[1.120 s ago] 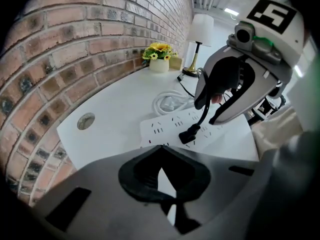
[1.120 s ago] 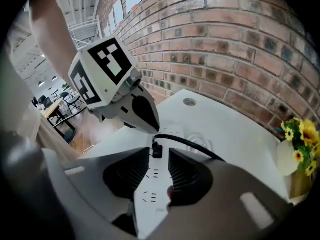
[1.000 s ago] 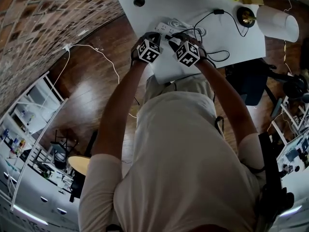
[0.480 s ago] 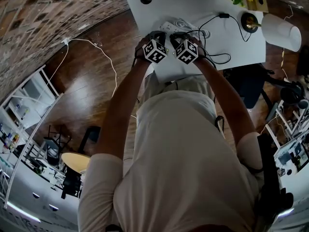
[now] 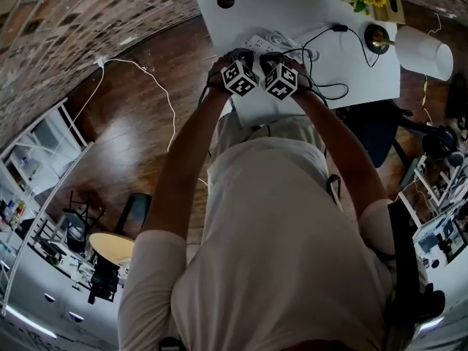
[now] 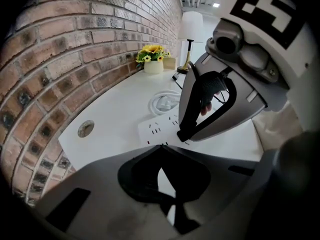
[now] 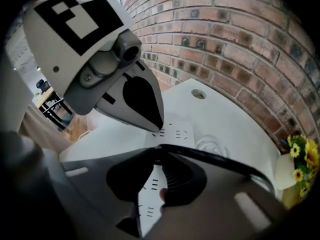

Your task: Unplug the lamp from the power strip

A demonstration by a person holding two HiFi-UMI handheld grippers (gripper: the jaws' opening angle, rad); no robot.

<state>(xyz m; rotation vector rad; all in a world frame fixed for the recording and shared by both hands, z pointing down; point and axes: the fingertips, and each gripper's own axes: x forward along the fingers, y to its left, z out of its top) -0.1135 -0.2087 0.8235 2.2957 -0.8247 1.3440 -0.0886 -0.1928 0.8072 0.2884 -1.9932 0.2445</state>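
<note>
- Head view: the person leans over a white desk (image 5: pixel 358 68) beside a brick wall. The left gripper (image 5: pixel 243 58) and right gripper (image 5: pixel 272 58) sit close side by side at the white power strip (image 5: pixel 257 42). The lamp (image 5: pixel 424 41) stands well apart at the desk's right end, and its black cord (image 5: pixel 322 26) loops across to the strip.
- Left gripper view: the left gripper's jaws are pinched together at the tips with nothing caught between them. Those tips lie at the near end of the power strip. The right gripper stands tilted just beyond, tip down on the strip, with something black inside its jaws.
- Right gripper view: the right gripper is clenched on a black plug (image 7: pixel 172 176), and the cord trails off rightward across its jaw. Socket slots of the strip show through the gap below. Whether the prongs are in a socket cannot be told. The left gripper's tip touches the strip's top.
</note>
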